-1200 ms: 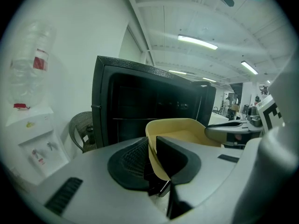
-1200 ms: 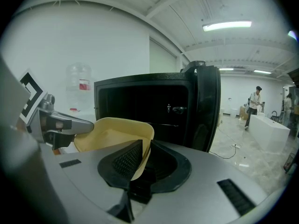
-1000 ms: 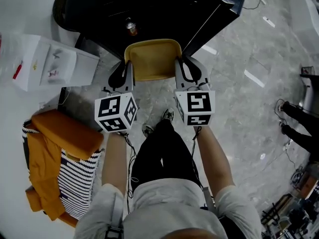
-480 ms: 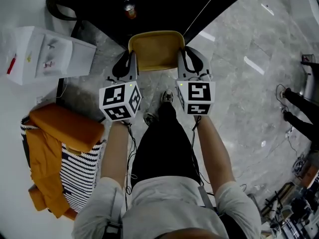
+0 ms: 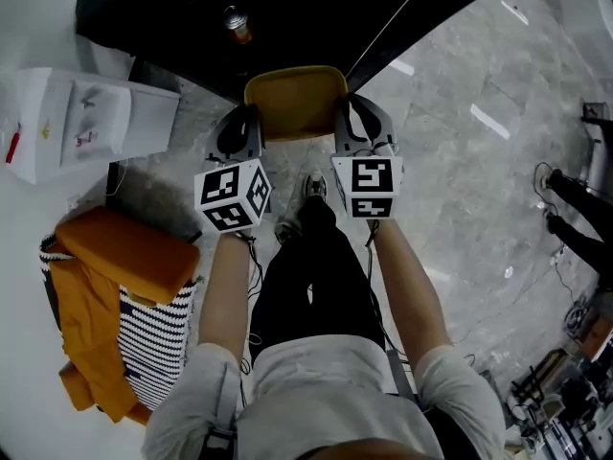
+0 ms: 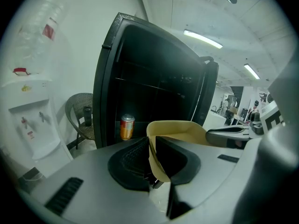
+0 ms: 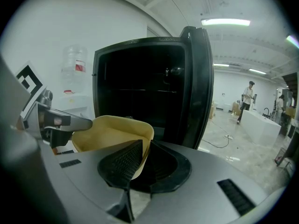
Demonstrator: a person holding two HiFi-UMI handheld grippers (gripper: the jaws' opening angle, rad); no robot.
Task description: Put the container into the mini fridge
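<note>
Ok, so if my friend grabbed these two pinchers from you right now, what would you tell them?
Left gripper: shut on the left wall of the yellow container; its jaws have just been closing a bit more on it.
Right gripper: shut on the container's right wall.
Container: held up between both grippers, facing the mini fridge, not inside yet.
Fridge: door open; a can stands inside on the left.
Done: container gripped and lifted.
Left: slide it in, probably clear of the can, then let go.

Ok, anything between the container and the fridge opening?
No: from the container to the fridge it's bare in both gripper views; a can stands inside.
</note>
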